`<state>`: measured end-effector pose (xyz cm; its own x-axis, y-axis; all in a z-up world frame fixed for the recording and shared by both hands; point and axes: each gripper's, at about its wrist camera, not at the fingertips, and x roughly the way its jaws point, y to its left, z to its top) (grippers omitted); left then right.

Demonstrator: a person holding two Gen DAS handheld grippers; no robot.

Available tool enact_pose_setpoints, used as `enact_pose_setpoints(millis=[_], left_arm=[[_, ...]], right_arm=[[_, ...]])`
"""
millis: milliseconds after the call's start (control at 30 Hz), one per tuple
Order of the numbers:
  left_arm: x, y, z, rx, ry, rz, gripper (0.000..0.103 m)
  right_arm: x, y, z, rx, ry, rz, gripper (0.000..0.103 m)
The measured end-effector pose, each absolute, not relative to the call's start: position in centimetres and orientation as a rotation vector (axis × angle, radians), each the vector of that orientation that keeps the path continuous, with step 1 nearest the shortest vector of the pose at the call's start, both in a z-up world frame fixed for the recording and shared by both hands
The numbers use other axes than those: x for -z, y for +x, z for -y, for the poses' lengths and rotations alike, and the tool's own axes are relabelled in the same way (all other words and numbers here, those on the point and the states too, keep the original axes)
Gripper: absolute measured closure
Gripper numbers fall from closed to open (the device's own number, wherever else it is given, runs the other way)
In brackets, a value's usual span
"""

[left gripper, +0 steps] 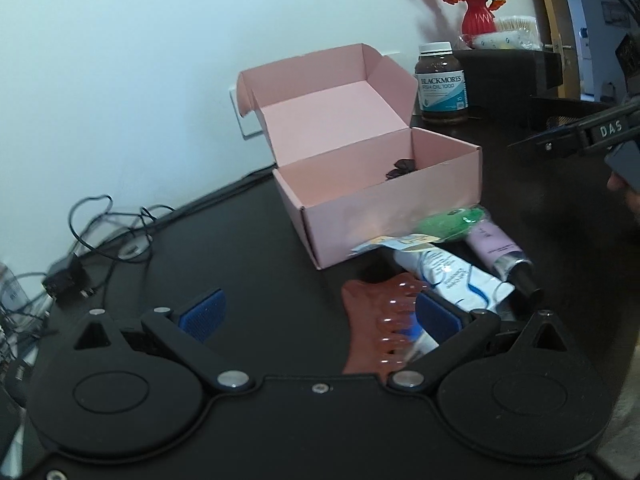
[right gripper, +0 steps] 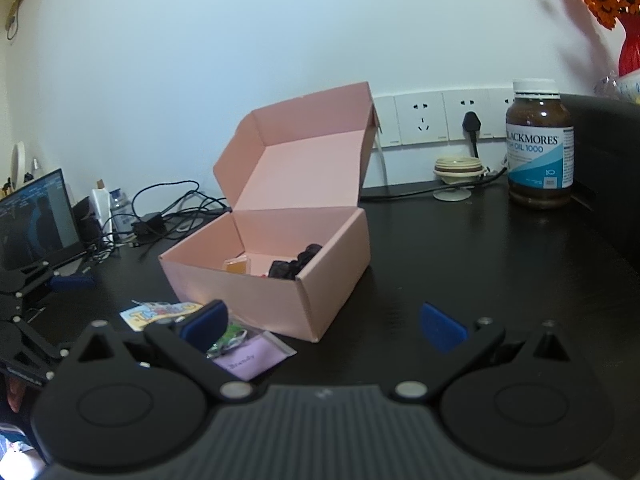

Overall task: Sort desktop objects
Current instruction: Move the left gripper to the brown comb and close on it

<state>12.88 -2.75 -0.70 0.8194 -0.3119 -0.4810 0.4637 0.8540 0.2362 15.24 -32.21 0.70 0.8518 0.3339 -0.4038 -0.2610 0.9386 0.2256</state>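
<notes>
Two views, taken in turn. From the left wrist, the left hand-held gripper [left gripper: 320,312] stands spread wide above the dark worktop [left gripper: 248,240], pinching nothing. A reddish-brown comb [left gripper: 376,320] lies between its fingers, closer to the right blue pad [left gripper: 438,318]; whether they touch I cannot tell. Its long axis runs away from the camera and its teeth point right. Just beyond the right finger lie a white tube [left gripper: 452,276] and a lilac tube [left gripper: 502,254], both slanting right and toward the camera, the lilac one's dark cap nearest, with a green packet [left gripper: 448,222] above them. Ahead stands the open pink box [left gripper: 376,176], lid raised, a dark item inside.

From the right wrist, the right hand-held gripper [right gripper: 324,326] is likewise spread and holds nothing. The pink box [right gripper: 276,280] sits ahead, slightly left. A lilac sachet [right gripper: 248,356] and a yellow card [right gripper: 160,314] lie by the left finger. A brown supplement bottle [right gripper: 540,144] stands upright far right.
</notes>
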Motion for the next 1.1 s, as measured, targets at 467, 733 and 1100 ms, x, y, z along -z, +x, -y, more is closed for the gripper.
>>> enact_pose_setpoints(millis=[467,733,1100], left_arm=[[1.3,14.6,3.9,0.481,0.331,-0.579,0.042],[1.2,15.0,3.1,0.48,0.277,-0.618,0.059],[1.4,15.7,1.7,0.478,0.21,-0.631,0.059]], right_arm=[[-0.6,15.4,32.9,-0.337,0.22,-0.453,0.001],[-0.6,15.4,33.2,-0.341,0.235,-0.456,0.001],[-0.5,15.5,33.1,-0.332,0.227,-0.464,0.001]])
